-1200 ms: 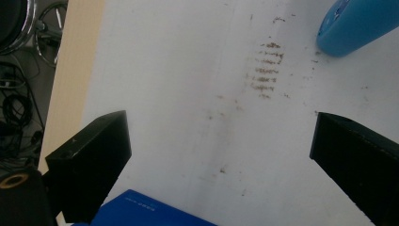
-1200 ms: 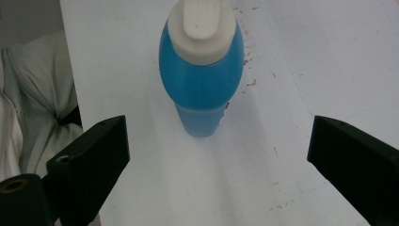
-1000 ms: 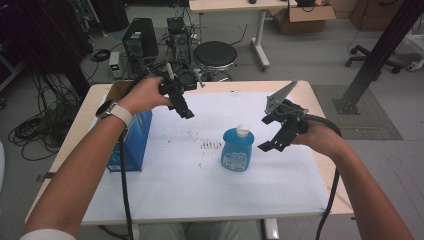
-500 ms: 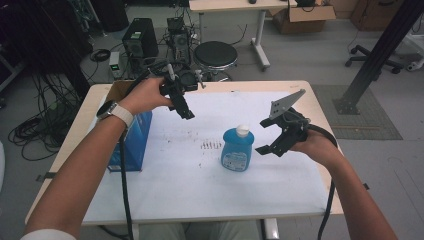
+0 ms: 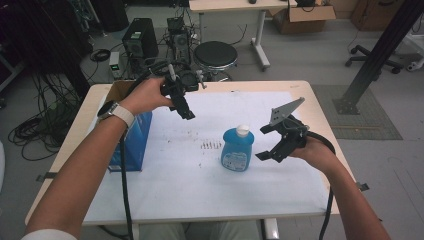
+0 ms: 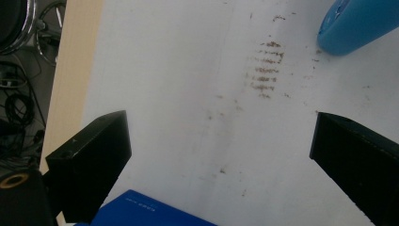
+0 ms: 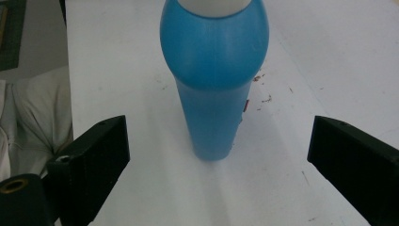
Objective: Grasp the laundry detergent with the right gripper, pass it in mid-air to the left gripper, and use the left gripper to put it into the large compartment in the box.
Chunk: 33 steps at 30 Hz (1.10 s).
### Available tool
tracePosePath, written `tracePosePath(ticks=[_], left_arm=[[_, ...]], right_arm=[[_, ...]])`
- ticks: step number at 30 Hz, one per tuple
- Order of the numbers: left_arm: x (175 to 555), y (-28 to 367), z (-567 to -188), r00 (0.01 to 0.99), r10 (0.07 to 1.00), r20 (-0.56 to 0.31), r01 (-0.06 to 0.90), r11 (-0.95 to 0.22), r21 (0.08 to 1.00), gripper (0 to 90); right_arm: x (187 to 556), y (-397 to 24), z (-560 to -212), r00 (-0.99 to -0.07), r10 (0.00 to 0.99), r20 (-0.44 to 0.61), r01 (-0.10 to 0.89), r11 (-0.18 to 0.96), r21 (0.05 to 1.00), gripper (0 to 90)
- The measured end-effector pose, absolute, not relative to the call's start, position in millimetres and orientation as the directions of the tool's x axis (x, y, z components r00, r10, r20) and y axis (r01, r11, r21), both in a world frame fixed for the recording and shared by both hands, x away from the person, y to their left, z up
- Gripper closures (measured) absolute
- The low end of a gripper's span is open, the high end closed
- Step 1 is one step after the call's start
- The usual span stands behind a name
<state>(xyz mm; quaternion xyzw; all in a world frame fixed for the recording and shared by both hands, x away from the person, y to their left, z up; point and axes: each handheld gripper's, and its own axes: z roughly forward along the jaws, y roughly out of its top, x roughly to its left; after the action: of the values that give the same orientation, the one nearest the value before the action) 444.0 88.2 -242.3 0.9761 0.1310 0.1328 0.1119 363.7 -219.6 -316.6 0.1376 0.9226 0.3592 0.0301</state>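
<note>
A blue bottle (image 5: 237,150) with a white cap stands upright near the middle of the white sheet (image 5: 190,180). My right gripper (image 5: 266,142) is open just right of it, jaws pointing at it without touching. In the right gripper view the bottle (image 7: 214,80) stands centred ahead of the spread jaws. My left gripper (image 5: 184,107) hovers open over the sheet's far left part, beside a blue box (image 5: 131,142). The left gripper view looks down on brown smudges (image 6: 266,70), the box's corner (image 6: 150,212) and the bottle's edge (image 6: 355,23).
The wooden table (image 5: 320,107) carries the sheet. The blue box stands at the table's left edge. Behind the table are a black stool (image 5: 215,54), a computer tower (image 5: 139,37) and tangled cables on the floor. Trailing cables hang from both grippers.
My right gripper has sunk lower and edged nearer the bottle, staying open. The left gripper has barely moved.
</note>
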Motion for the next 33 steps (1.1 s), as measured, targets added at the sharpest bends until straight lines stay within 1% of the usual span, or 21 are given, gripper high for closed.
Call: tracePosePath(ticks=[11,23,33], left_arm=[[444.1,87.8,-242.3,0.931,0.285,0.229,0.227,-0.942,0.249,6.3],[444.7,85.6,-243.4,0.931,0.284,0.228,0.227,-0.942,0.248,6.3],[443.7,85.4,-243.0,0.931,0.284,0.230,0.227,-0.942,0.247,6.3]], right_arm=[[361.1,-224.8,-329.8,-0.958,0.281,0.058,0.243,0.687,0.685,5.9],[358.1,-230.3,-346.3,-0.956,0.286,0.065,0.230,0.595,0.770,6.4],[356.5,-233.9,-352.4,-0.953,0.292,0.075,0.222,0.513,0.829,6.4]])
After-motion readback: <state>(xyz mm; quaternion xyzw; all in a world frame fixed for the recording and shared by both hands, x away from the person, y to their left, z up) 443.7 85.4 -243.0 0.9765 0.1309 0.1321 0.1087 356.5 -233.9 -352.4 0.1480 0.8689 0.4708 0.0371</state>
